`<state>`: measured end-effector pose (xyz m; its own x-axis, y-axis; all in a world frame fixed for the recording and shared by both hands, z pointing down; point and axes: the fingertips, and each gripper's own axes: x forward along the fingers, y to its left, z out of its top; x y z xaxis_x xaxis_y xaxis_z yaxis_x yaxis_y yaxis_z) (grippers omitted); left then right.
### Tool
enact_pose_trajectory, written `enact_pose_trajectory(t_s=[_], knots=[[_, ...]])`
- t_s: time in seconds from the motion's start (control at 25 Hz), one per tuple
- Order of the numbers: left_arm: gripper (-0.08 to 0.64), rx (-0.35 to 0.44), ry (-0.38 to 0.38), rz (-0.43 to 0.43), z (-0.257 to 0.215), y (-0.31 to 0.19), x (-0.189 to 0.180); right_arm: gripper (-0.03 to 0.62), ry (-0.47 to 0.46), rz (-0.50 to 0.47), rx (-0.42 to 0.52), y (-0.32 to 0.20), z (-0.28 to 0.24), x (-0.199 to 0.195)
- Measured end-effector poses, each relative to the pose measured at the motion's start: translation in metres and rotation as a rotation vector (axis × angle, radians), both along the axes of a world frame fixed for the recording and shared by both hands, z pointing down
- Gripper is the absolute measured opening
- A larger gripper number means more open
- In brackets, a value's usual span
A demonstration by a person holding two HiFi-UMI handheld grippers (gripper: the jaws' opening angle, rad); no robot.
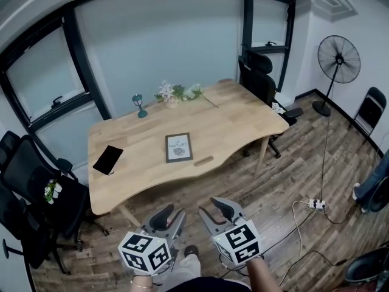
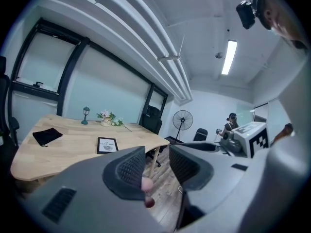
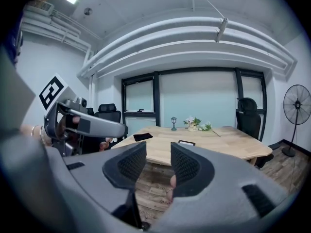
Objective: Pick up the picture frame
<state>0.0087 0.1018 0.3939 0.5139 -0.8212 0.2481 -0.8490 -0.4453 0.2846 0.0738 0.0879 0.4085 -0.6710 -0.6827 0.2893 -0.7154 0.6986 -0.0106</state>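
Picture frame (image 1: 179,147) on table (image 1: 243,120), flowers (image 1: 176,93), lamp (image 1: 140,106) behind

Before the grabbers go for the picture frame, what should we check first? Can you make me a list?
1. Picture frame lies flat on the table, in plain view: ok.
2. Nothing lies on the frame; the black flat thing and the wooden stick lie apart from it: ok.
3. Left gripper has its fingers apart and empty: ok.
4. Right gripper has its fingers apart and empty: ok.
5. Grippers within reach of the frame: not ok. Both are short of the table's near edge, over the floor.
6. Gap under the frame for a finger: cannot tell.
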Motion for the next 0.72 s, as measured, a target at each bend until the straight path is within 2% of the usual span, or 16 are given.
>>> enact_pose_trajectory(t_s=[0.72], knots=[[0.152,-0.005,0.002,0.028,-0.002,-0.059,-0.038,0.130,0.013,0.032,-0.007,-0.060,-0.004,-0.034]])
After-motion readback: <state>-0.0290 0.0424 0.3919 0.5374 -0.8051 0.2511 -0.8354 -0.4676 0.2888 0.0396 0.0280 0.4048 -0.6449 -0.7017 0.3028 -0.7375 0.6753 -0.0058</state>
